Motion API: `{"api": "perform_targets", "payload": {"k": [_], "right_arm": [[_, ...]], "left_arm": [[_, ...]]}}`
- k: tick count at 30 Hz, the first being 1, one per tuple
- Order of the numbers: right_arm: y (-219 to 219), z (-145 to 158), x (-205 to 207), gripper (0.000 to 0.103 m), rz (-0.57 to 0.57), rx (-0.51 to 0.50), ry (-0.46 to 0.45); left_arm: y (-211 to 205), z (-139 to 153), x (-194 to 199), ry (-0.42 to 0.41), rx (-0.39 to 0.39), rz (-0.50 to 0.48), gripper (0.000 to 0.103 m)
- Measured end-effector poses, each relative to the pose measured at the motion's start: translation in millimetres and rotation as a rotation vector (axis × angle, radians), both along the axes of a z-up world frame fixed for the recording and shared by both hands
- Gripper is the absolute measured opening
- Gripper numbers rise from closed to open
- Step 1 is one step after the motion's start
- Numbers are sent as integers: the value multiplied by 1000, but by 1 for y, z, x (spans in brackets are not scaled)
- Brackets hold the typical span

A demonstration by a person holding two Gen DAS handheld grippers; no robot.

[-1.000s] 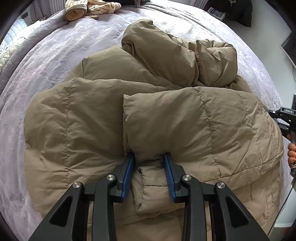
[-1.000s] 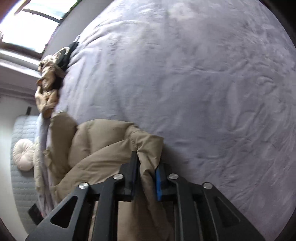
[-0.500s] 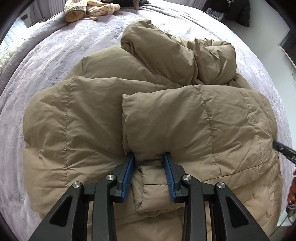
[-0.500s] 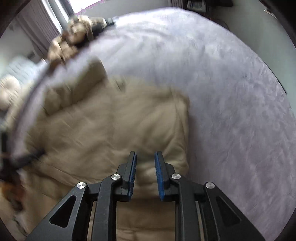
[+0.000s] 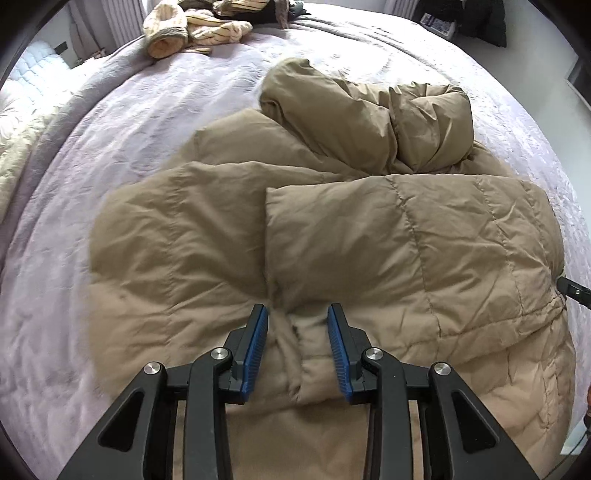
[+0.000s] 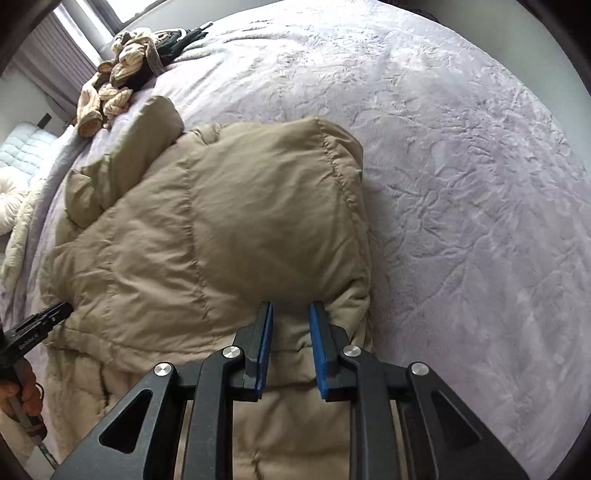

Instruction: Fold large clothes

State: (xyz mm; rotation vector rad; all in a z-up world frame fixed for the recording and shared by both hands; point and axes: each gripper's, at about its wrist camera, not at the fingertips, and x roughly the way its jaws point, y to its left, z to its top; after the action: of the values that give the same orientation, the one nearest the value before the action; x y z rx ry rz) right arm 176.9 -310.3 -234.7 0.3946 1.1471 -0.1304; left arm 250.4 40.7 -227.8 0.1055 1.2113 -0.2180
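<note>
A tan puffer jacket [image 5: 369, 240] lies folded on the lavender bedspread [image 5: 110, 147], its hood bunched at the far side. One sleeve is laid across the body. My left gripper [image 5: 298, 310] is shut on that sleeve's cuff [image 5: 310, 369], which is squeezed narrow between the blue pads. In the right wrist view the jacket [image 6: 221, 221] fills the left half. My right gripper [image 6: 291, 306] hovers over its near right edge. Its jaws are opening, and the fabric lies below them, not pinched. The left gripper [image 6: 37, 328] and a hand [image 6: 18, 391] show at the left edge.
A heap of cream striped and dark clothes [image 5: 192, 29] sits at the far edge of the bed, also visible from the right wrist [image 6: 110, 85]. A white quilted cushion [image 6: 22, 147] lies beyond the bed's left side. Bare bedspread [image 6: 461, 184] spreads right of the jacket.
The right gripper let go of the jacket edge it was pinching, swung over the folded jacket and widened its jaws. The left gripper drew back slightly with the cuff still in it.
</note>
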Motion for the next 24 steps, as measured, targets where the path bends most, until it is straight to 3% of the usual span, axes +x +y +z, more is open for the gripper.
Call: {"api": "perform_targets", "payload": {"k": [1, 3, 7, 11, 12, 13, 14, 18, 21, 24], "right_arm": [[0, 0, 0, 32, 0, 0, 0], [-2, 7, -10, 50, -6, 23, -6], [6, 19, -26, 57, 19, 53, -10], [15, 21, -39, 71, 57, 75, 14], [16, 21, -43, 73, 66, 91, 19], [16, 22, -48, 73, 71, 103, 25], [17, 22, -50, 73, 75, 112, 30], [19, 27, -64, 74, 90, 126, 38], [20, 31, -73, 84, 107, 137, 38], [22, 34, -81, 86, 122, 152, 40]], "left_arm": [[1, 4, -3, 10, 6, 8, 35], [3, 9, -11, 25, 17, 29, 35], [3, 21, -28, 21, 27, 65, 35], [6, 26, -45, 23, 47, 112, 36], [6, 27, -49, 28, 48, 119, 60], [6, 29, -55, 29, 52, 133, 94], [6, 33, -61, 10, 57, 153, 101], [1, 40, -76, 10, 68, 177, 102], [-1, 41, -84, 36, 57, 194, 102], [-4, 46, -97, 42, 71, 202, 102]]}}
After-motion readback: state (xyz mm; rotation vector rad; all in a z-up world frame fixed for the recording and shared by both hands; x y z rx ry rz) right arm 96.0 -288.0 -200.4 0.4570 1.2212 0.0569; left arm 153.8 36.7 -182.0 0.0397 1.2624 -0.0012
